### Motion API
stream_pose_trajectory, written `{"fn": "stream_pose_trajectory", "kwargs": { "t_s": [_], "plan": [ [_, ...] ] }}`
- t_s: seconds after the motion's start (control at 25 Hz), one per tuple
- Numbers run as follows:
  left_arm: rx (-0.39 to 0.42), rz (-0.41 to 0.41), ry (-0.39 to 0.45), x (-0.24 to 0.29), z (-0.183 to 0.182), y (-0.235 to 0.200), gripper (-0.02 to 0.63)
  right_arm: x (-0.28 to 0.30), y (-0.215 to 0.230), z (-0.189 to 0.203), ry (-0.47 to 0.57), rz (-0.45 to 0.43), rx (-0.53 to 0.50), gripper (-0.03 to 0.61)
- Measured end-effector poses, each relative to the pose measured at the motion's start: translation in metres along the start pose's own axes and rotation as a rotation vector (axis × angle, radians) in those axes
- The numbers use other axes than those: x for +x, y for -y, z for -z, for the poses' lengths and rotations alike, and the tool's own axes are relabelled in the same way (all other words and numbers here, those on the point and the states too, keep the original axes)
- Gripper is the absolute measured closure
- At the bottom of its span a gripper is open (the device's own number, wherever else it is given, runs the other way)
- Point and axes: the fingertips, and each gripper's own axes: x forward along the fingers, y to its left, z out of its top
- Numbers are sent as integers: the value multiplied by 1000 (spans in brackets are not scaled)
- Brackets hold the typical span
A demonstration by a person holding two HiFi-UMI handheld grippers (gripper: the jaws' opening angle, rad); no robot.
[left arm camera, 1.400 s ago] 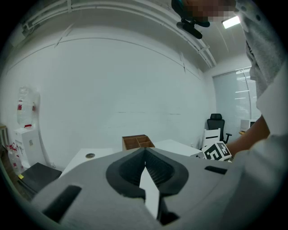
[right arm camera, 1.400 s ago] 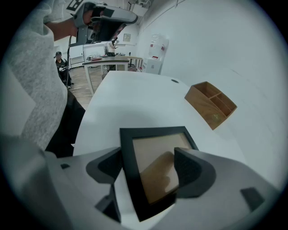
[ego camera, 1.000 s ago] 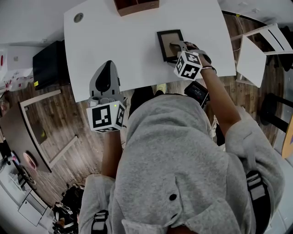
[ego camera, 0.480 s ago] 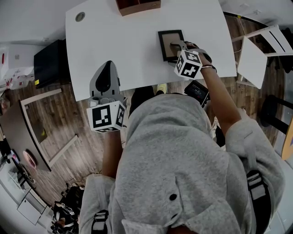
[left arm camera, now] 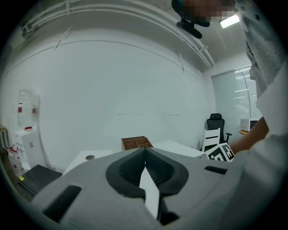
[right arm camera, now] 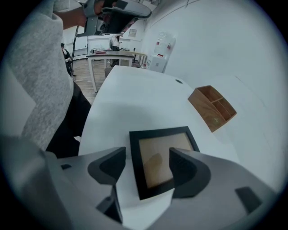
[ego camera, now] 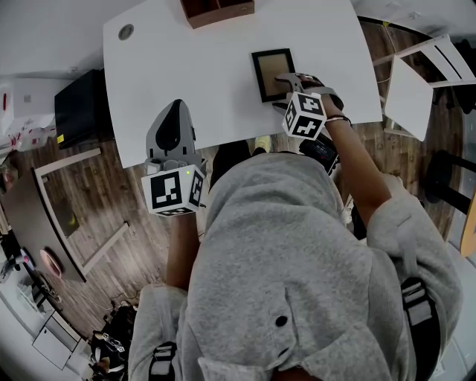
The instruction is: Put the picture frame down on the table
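— What do we have around us?
— A white table (ego camera: 216, 67) on a wood-plank floor, with a white chair (ego camera: 424, 78) off its right end and a white wall behind it. There is a round cable hole (ego camera: 126, 32) near the table's far left corner.

— Any containers?
— One, a brown wooden box (ego camera: 217, 10) at the far edge. In the right gripper view (right arm camera: 212, 108) we see a partition dividing it, and inside we make out only its own wooden walls and floor.

— And the picture frame?
— The picture frame (ego camera: 271, 74) lies flat on the table, right of the middle, well apart from the box. It has a dark border and a tan panel.

— How do we hold the right gripper?
— The right gripper (ego camera: 282, 91) is at the frame's near right side. Its own view shows the jaws spread wide (right arm camera: 146, 157), with the frame (right arm camera: 164, 148) on the tabletop between and beyond them. One jaw overlaps the frame's right part, and we cannot tell whether it touches.

— And the left?
— The left gripper (ego camera: 176, 108) is over the table's near edge, far from the frame. Its jaws are pressed together (left arm camera: 145, 155), nothing between them, pointing towards the box (left arm camera: 136, 143).
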Motion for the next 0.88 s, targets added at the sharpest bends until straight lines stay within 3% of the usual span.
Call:
{"fn": "stream_pose_trajectory", "kwargs": {
  "t_s": [0.32, 0.44, 0.88],
  "plan": [
    [6, 19, -1, 2, 0, 11, 592, -16, -14, -3, 61, 5, 59, 262],
    [8, 25, -4, 1, 0, 16, 592, -38, -7, -21, 174, 36, 155, 264],
    [9, 49, -8, -11, 5, 31, 592, -169, 39, -84, 683, 277, 491, 265]
  ]
}}
